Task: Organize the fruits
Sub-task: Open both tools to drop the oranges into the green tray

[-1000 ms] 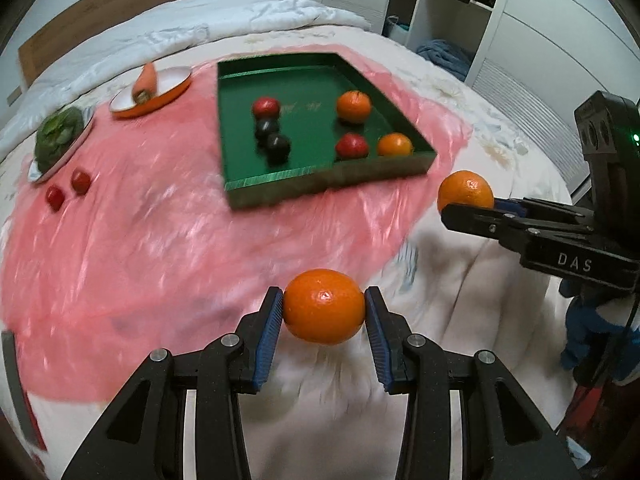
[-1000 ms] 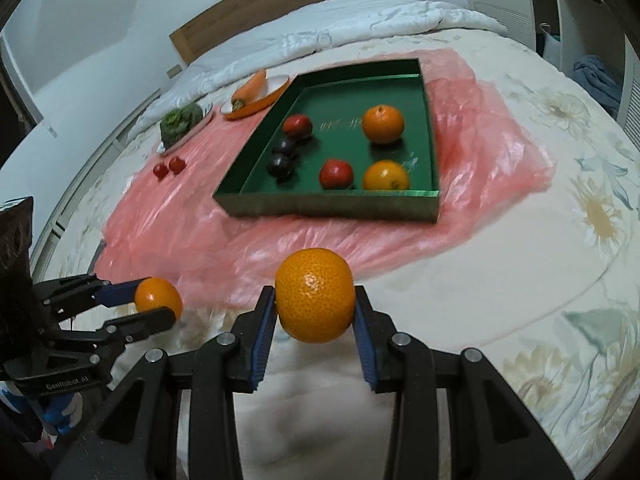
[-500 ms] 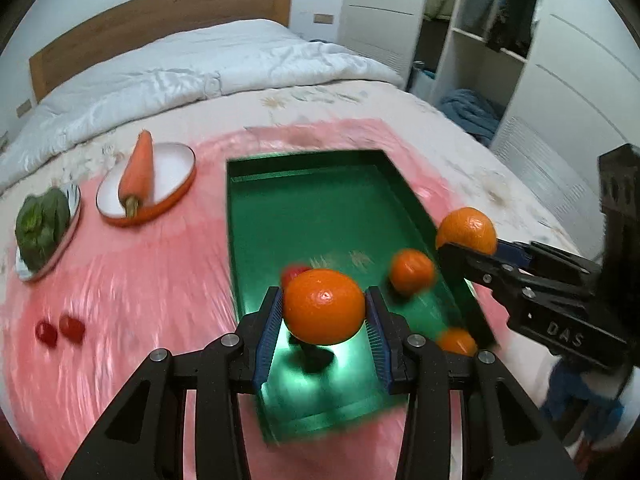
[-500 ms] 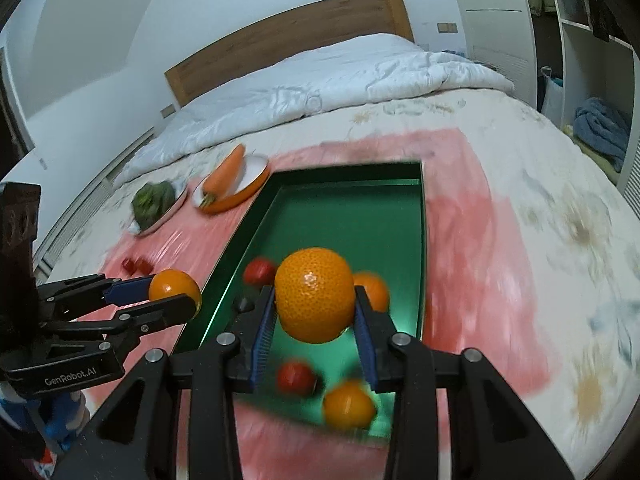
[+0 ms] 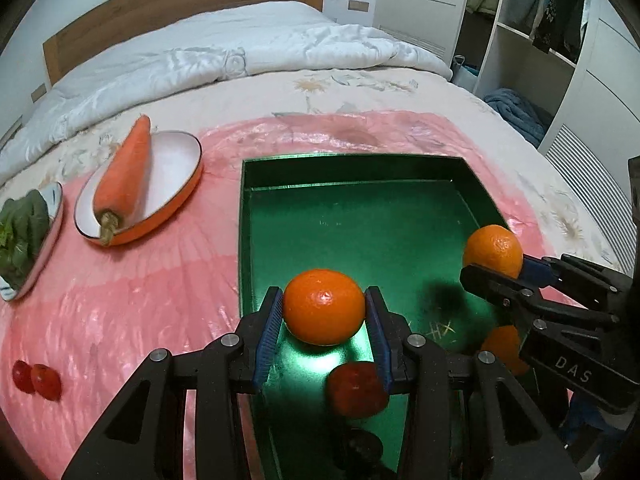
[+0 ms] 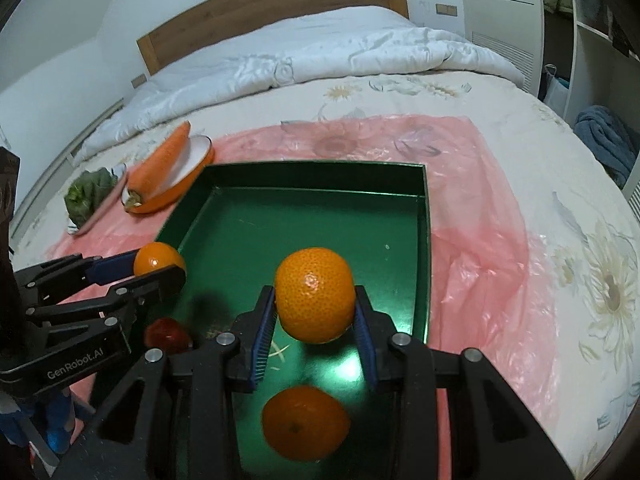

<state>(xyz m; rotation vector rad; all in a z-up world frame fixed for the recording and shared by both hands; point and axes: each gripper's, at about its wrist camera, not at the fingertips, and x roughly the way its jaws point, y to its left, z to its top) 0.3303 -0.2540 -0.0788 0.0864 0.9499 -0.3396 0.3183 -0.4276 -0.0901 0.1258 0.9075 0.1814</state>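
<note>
We read "DAS" on the right gripper [image 5: 494,276] body, and "GenRobot.AI" on the left gripper [image 6: 160,266] body, both in white letters.

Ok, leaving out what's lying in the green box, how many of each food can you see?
Oranges: 2, one in the left gripper, one in the right gripper
Carrot: 1
Small red tomatoes: 2
Leafy greens: 1 bunch
Total: 6

Carrot [image 5: 126,170] on an orange-rimmed plate [image 5: 176,184], leafy greens [image 5: 20,228] alongside, rumpled white duvet [image 5: 224,56] behind.
</note>
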